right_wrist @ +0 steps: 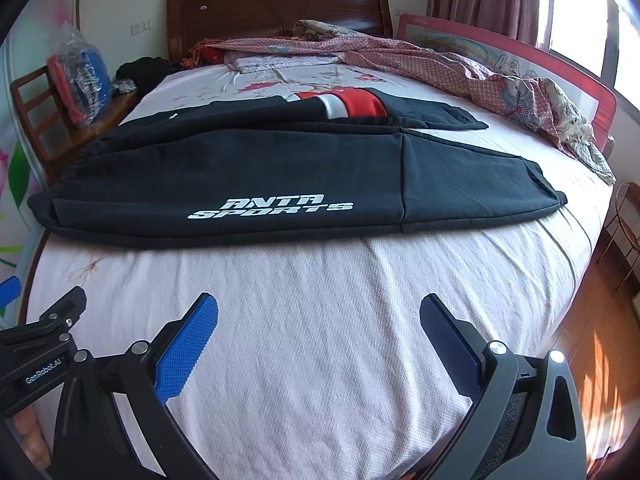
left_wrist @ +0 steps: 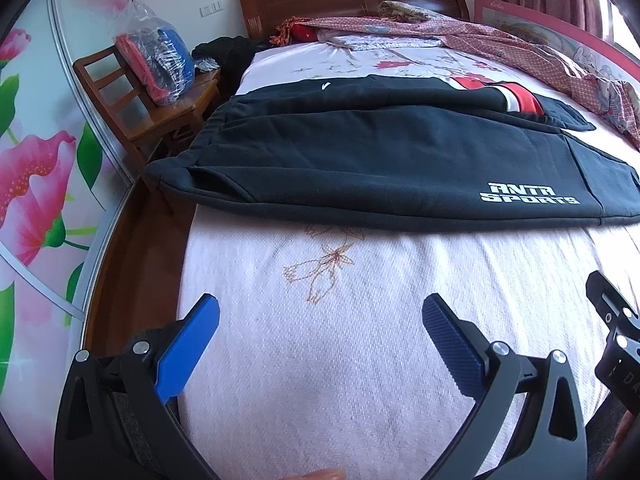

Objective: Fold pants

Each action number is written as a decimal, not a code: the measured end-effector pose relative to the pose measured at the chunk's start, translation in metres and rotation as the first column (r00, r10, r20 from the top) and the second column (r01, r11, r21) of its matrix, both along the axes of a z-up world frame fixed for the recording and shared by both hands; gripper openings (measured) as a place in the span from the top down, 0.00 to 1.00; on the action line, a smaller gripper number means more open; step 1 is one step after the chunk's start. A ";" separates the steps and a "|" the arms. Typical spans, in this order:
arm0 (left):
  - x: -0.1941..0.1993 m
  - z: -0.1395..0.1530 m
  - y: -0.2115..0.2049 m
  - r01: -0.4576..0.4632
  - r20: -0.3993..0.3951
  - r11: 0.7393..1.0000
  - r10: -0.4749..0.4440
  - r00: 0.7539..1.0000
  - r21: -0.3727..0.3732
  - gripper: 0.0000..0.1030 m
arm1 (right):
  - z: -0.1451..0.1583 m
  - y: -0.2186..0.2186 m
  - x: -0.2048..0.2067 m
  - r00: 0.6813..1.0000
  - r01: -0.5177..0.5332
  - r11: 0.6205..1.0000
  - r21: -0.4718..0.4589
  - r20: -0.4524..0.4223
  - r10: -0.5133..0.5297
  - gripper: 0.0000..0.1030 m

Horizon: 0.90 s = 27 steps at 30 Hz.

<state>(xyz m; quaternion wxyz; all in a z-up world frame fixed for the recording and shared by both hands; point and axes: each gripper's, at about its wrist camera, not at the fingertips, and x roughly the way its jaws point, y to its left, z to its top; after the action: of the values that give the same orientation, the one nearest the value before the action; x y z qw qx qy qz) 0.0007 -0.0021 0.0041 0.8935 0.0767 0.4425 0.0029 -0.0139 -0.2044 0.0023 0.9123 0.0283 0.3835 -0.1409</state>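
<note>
Well, soft black fleece pants (right_wrist: 280,168) lie flat across the bed (right_wrist: 320,320), whose sheet is white and nubbly; left claw (left_wrist: 320,320) and right claw (right_wrist: 318,316) hover spread wide, holding nothing

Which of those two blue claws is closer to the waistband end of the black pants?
Left. The left gripper hovers open over the sheet near the pants' waistband end by the chair. The right gripper, also open, sits further toward the cuffs.
</note>
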 end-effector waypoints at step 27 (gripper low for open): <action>0.091 0.004 0.127 -0.202 -0.251 0.504 -0.031 0.968 -0.840 0.02 | 0.000 -0.022 0.000 1.000 -0.003 0.973 0.229 0.027 -0.003 0.03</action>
<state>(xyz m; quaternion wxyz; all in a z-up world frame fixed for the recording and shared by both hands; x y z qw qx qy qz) 0.0918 0.1250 0.0078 0.7535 -0.3987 0.4902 -0.1815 -0.0137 -0.2266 0.0019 0.9081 0.1353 0.3846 -0.0952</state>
